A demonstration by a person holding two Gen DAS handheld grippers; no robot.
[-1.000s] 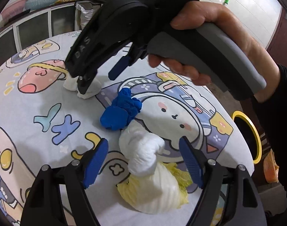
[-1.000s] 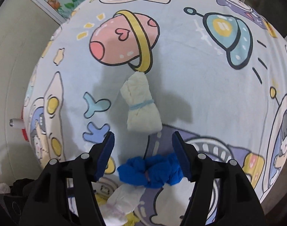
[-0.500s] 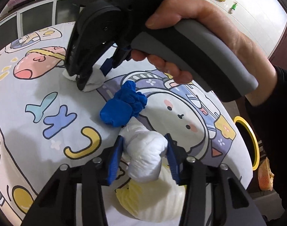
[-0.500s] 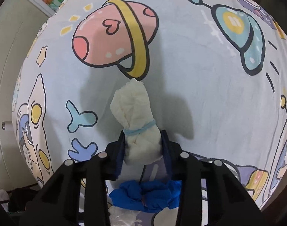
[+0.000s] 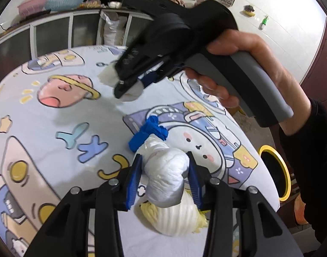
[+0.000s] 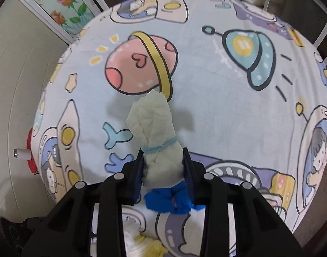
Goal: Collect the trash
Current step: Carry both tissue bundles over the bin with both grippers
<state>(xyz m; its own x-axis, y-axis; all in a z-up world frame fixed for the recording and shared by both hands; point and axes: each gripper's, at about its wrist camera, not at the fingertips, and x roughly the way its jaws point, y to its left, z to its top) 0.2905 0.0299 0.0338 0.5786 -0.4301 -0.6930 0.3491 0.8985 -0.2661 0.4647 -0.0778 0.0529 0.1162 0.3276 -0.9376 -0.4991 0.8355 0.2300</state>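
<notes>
1. near the middle of the table (image 6: pixel 238 111), the right gripper (image 6: pixel 162 169) has its pads pressed on the lower end of the cream wad (image 6: pixel 157 141), below its blue band. the upper end stands free past the tips.
2. toward the table's near edge, the left gripper (image 5: pixel 164 178) is clamped narrow on the white wad (image 5: pixel 165 177). a cabbage piece (image 5: pixel 174 220) lies just under it; whether the two touch cannot be told.
3. a blue glove (image 5: pixel 147 133) lies on the table between the two wads, just beside the white wad's far end.
4. a bin (image 5: pixel 275 171) with a yellow rim stands off the table's right edge, below table level.
5. risk: both wads are soft. the pads could squeeze through them and let them slide out during transfer.
6. risk: the cream wad is held at one end only. a quick swing could tip it free.
7. risk: the white wad may drag the glove or cabbage toward the edge and drop them on the floor.
8. risk: both grippers make for one bin mouth and may collide. a release made too early would miss the rim.
</notes>
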